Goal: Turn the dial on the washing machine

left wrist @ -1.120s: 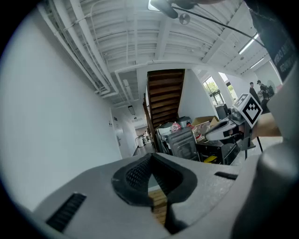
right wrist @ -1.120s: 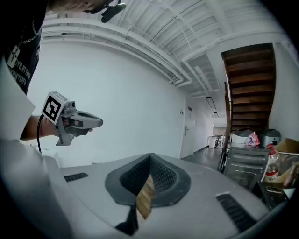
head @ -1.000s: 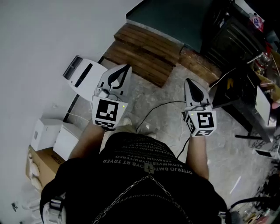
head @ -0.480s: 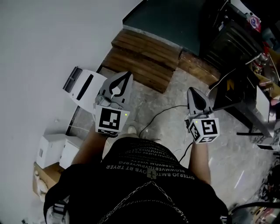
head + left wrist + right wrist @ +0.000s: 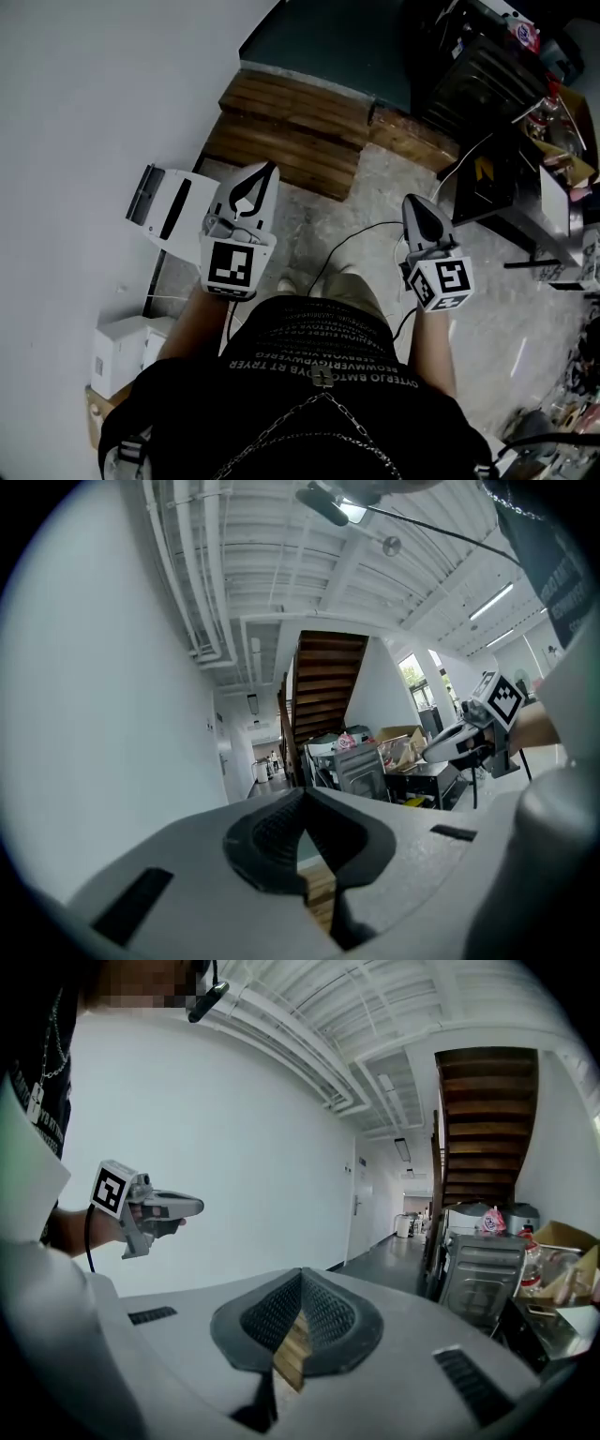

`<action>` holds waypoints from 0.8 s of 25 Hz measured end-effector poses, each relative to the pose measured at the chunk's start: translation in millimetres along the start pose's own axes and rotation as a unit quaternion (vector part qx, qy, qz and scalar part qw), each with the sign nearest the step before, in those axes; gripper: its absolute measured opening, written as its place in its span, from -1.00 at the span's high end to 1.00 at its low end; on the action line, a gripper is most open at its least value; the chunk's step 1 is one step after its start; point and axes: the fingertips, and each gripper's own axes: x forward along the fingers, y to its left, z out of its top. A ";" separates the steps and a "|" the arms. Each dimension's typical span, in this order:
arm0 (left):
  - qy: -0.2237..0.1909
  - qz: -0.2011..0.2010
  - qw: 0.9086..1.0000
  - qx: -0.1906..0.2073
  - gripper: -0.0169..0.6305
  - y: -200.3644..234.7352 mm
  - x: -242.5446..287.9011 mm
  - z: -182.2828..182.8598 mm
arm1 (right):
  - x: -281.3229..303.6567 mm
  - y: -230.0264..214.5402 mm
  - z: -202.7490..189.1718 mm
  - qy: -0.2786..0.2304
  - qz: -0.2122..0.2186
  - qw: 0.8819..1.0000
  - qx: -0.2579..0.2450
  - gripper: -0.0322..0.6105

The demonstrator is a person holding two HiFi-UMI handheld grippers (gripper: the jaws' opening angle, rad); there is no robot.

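Observation:
No washing machine dial can be made out in any view. A grey appliance [image 5: 480,1262] stands far ahead under the brown stairs, also seen as the appliance [image 5: 361,772] in the left gripper view. My left gripper [image 5: 270,170] is held level over the floor by the white wall, jaws shut with nothing between them [image 5: 305,795]. My right gripper [image 5: 413,202] hangs to its right, tilted slightly down, jaws shut and empty [image 5: 300,1275]. Each gripper shows in the other's view: the right gripper [image 5: 461,743] and the left gripper [image 5: 157,1207].
A wooden pallet [image 5: 291,131] lies on the floor just ahead. A white device [image 5: 169,202] and white boxes [image 5: 127,347] sit along the left wall. A dark rack [image 5: 487,75] and a black table [image 5: 506,187] crowd the right. A cable [image 5: 347,239] crosses the concrete floor.
The person has walked forward: the white device and boxes have slid back along the left wall, and both grippers have come nearer the pallet. Both stay shut.

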 end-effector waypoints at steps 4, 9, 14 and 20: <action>0.005 -0.010 1.000 0.009 0.93 7.8 17.1 -5.7 | 8.9 -9.5 0.8 0.001 -0.008 1.000 0.005 0.91; 0.008 -0.019 1.000 -0.002 0.93 12.4 40.9 -8.4 | 26.1 -29.6 1.3 -0.004 -0.018 1.000 0.012 0.91; 0.020 -0.013 1.000 0.012 0.93 25.9 75.6 -16.9 | 54.9 -55.7 -3.9 -0.012 -0.015 0.999 0.027 0.91; 0.031 -0.015 0.999 0.015 0.93 41.5 153.1 -19.1 | 107.5 -112.6 -15.7 -0.008 -0.021 0.999 0.045 0.91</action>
